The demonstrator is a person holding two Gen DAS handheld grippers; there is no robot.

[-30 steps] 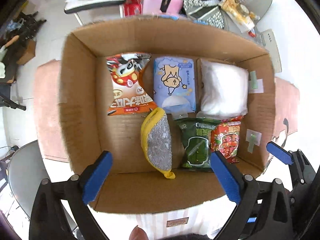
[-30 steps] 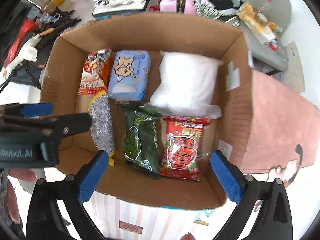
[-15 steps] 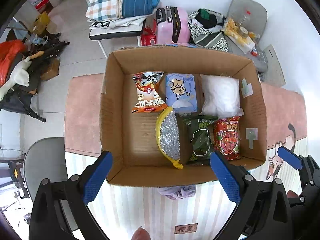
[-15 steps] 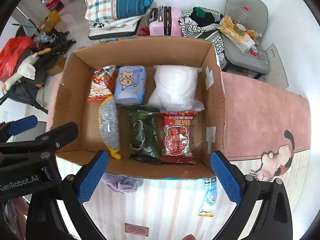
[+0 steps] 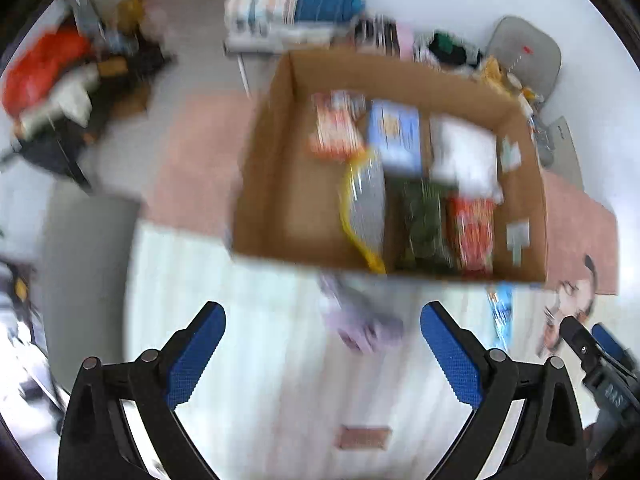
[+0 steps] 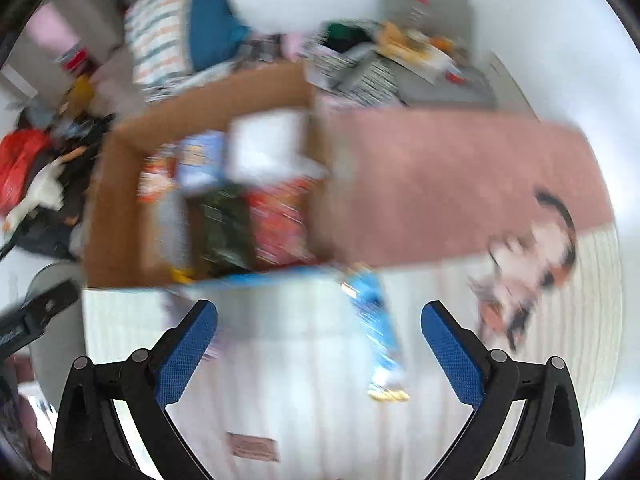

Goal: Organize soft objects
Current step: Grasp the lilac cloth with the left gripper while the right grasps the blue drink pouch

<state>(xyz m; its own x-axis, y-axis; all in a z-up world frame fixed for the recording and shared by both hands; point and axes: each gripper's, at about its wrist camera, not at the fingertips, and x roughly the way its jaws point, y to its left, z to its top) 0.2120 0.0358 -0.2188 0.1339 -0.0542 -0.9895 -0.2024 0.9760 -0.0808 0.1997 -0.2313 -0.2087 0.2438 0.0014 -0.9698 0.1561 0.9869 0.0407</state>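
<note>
Soft objects left outside the box: 2, as far as the motion blur lets me tell. Lilac cloth (image 5: pixel 362 322) lies bunched on the striped mat (image 5: pixel 248 360), just in front of the cardboard box (image 5: pixel 276 184) near wall. Blue packet (image 6: pixel 378 332) lies on the same mat, further toward the box's right corner.

Left gripper (image 5: pixel 322 354): jaws spread wide, nothing between them. Lilac cloth sits dead ahead of it, slightly right of the midline between the fingers, close in. No clear long axis, it's a crumpled lump, so approach angle looks uncritical.

Right gripper (image 6: pixel 318 350): also wide open and empty. Blue packet is ahead and a bit right of its midline, inside the finger span. Long axis runs roughly along the gripper's forward line, slanting from far-left to near-right, so the jaws would close across its narrow width. Yellow end points toward the gripper.

Judgement: left takes the cloth, right takes the packet; each is nearer its own item. Cloth shows in the right view only as a blurred edge by the left finger.

Box already holds 6 items in 2 rows: orange snack bag, blue pack, white bag at the far side; scrubber (image 5: pixel 364 204), green bag, red bag nearer. Free floor is on the box's left side.

Risk: both views are smeared, so exact offsets are uncertain.
</note>
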